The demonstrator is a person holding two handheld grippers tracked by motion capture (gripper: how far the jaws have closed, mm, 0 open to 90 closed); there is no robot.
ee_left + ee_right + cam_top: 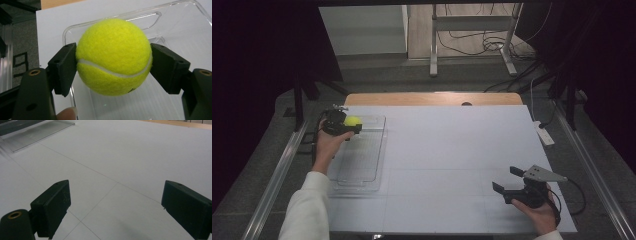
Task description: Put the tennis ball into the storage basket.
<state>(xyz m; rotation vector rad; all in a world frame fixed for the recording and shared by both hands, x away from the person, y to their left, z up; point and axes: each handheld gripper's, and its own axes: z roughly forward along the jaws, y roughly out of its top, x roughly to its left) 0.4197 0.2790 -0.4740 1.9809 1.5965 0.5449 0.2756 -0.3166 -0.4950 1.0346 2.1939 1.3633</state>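
My left gripper (113, 60) clamps the fuzzy yellow tennis ball (113, 56) over the clear plastic tray's (362, 165) far end; its own view reveals both pads pressing. Right gripper (508, 180) gapes, holding nothing, above the white tabletop (452, 150).

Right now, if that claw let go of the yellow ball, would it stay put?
Probably not: the tennis ball is round, so it would likely roll. Its fuzzy felt probably helps the left claw grip. The clear tray has raised walls that might stop it.
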